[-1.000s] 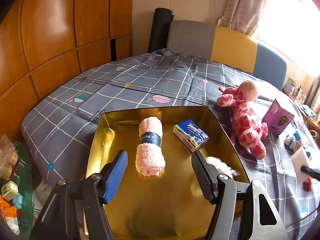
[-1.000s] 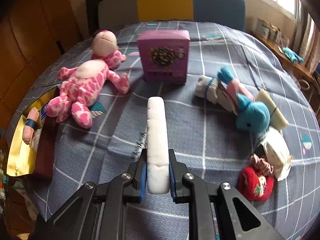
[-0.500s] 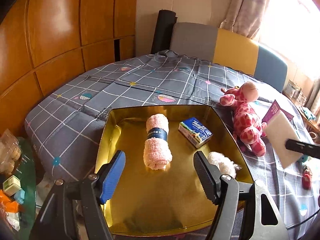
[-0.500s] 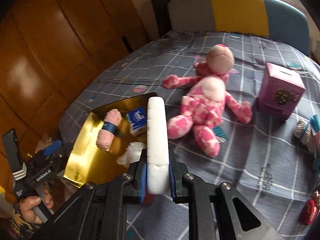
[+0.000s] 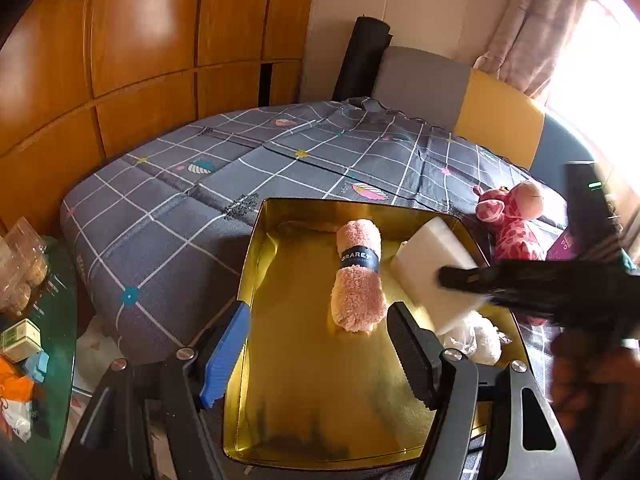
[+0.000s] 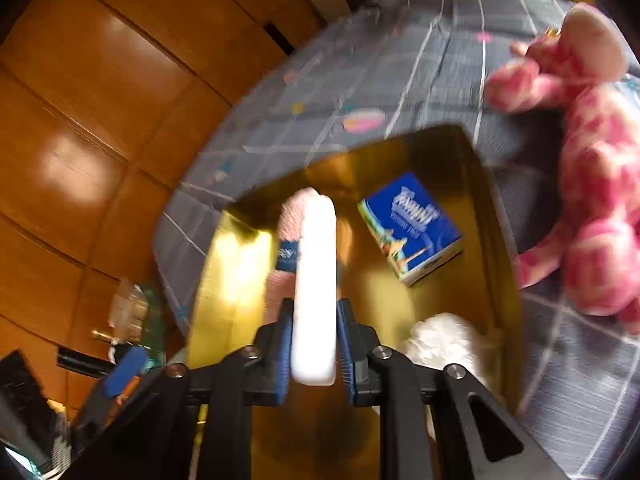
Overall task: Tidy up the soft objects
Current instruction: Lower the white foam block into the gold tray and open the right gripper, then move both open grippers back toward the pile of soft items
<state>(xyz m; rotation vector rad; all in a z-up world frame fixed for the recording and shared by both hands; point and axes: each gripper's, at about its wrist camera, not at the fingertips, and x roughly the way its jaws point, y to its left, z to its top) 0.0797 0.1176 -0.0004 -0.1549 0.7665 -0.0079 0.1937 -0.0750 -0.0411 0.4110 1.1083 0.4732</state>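
A: Sponge [image 6: 314, 288], white and flat, stands on edge between the right gripper [image 6: 314, 354] jaws, which are opening, above the gold tray [image 5: 256, 264] on the bed [image 5: 168, 216].

B: Inside lie a rolled pink towel [image 5: 356, 280], a blue tissue pack [image 6: 410, 226] and a white fluffy item [image 5: 476, 338].

A: The left gripper [image 5: 320, 354] hangs with jaws spread, holding nothing.

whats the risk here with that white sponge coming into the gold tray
1. The right gripper has its jaws opening with the white sponge between them, above the gold tray; it may land on the rolled pink towel rather than on the tray floor.
2. The tissue pack and white fluffy item crowd that side, so the sponge could end up propped on one.
3. The left gripper hangs open over the tray's near end, close enough for a bump.
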